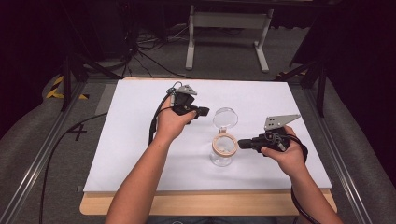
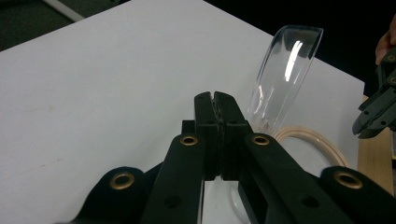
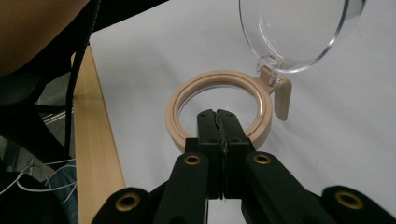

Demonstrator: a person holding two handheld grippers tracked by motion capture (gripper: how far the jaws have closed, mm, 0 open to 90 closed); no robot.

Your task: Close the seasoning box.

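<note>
While both hands hold their tools over the white board (image 1: 140, 140), a clear glass jar (image 1: 222, 156) with a beige ring (image 1: 224, 144) round its mouth stands near the middle of the sheet, between the two grippers. Its clear round lid (image 1: 225, 117) is swung open and stands up behind the mouth, hinged to the ring by a beige tab (image 3: 282, 95).

Seen from above, the left gripper (image 1: 201, 111) is just left of the raised lid, apart from it — in its own view the jaws are pressed together with nothing between them, the lid rising just beyond their tips.

On the other side, the right gripper (image 1: 242, 143) points at the jar's rim; its jaws are likewise closed on nothing, their tips over the near edge of the ring, and whether they touch it I cannot tell
</note>
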